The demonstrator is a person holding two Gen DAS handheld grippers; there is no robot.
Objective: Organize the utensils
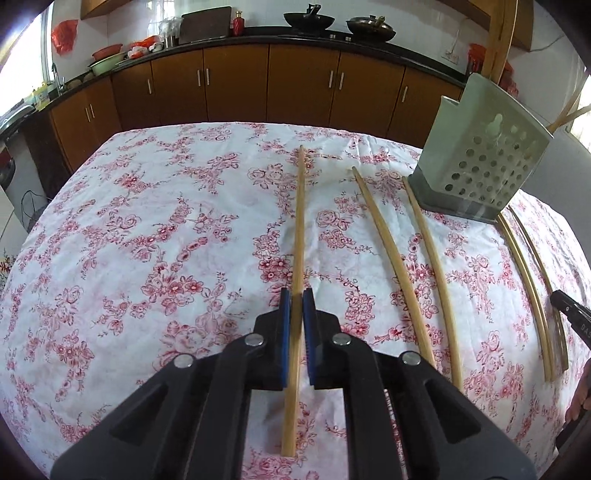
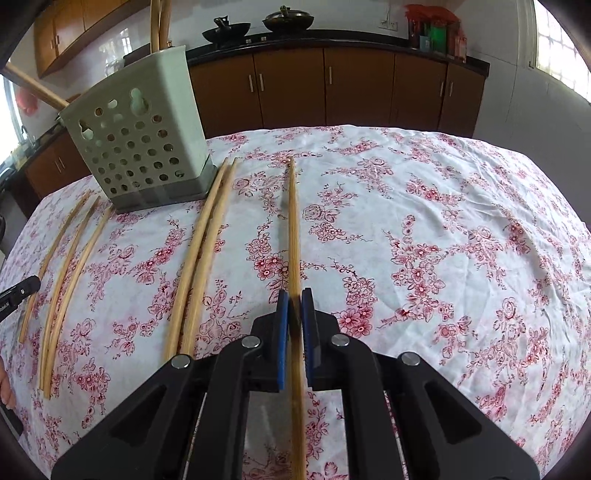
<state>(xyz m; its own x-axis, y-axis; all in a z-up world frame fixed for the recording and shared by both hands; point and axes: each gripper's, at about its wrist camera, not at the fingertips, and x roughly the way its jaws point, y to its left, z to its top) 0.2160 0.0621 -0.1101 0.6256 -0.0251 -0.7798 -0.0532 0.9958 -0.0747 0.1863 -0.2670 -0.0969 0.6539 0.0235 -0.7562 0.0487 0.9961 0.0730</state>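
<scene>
- Left gripper [image 1: 296, 295] is clamped on one chopstick [image 1: 300, 206]; its blue pads [image 1: 284, 314] press the stick from both sides, and the stick runs forward over the flowered cloth [image 1: 147, 240] of the tabletop.
- Right gripper [image 2: 295, 295] is likewise clenched on a chopstick of its own [image 2: 293, 221], which passes between the pads and points ahead toward the far edge of the cloth.
- Two loose chopsticks [image 1: 388, 236] lie on the cloth to the right of the left gripper's stick — well apart from it, roughly side by side.
- A pale green holder with round holes [image 1: 480, 155] stands upright on the tabletop; chopsticks [image 2: 159, 26] already stick up out of its top.
- A close pair of chopsticks [image 2: 201, 251] lies between the holder and the right gripper, their far tips just beside the holder's base.
- Brown cabinets [image 2: 325, 85] and two dark woks [image 2: 255, 26] fill the background.
</scene>
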